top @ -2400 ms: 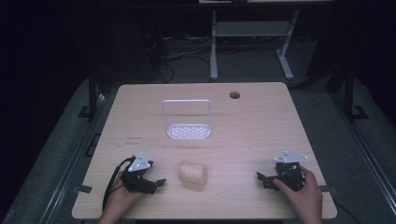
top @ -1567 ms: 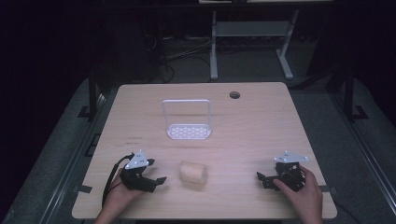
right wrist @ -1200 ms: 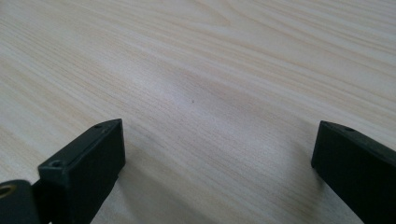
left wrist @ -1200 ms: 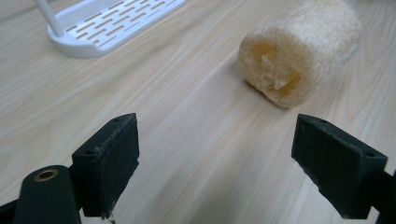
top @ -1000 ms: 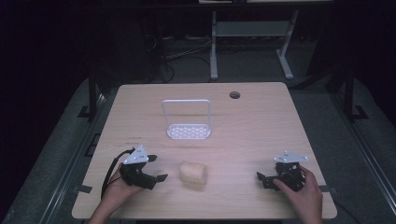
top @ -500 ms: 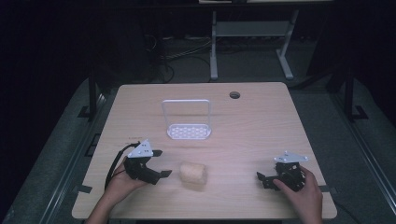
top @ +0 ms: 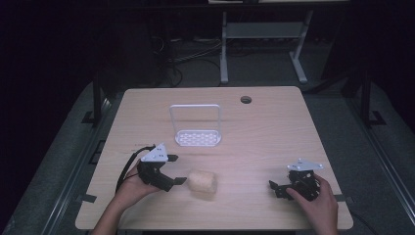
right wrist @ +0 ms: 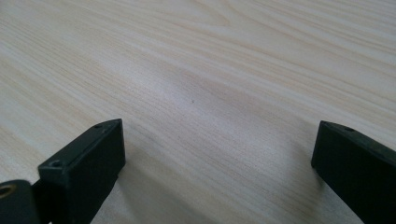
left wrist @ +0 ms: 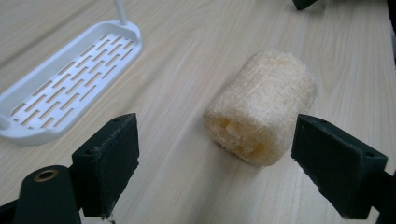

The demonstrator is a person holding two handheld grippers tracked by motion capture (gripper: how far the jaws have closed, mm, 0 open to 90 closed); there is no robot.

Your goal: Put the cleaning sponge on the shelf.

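Pale wooden table [top: 274, 127]: one loofah [top: 202, 182], one rack [top: 197, 137].

Left tool [left wrist: 212, 163]: jaws spread wide, just above the wooden desk [left wrist: 187, 56]. A pale loofah roll [left wrist: 261, 109] lies ahead between them, untouched. White slotted tray [left wrist: 70, 79] rests beyond, upper left.

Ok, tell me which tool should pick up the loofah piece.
Left. The left tool is open right beside the loofah piece, which sits ahead between its jaws in the left gripper view. The right tool lies much farther off, facing bare table.
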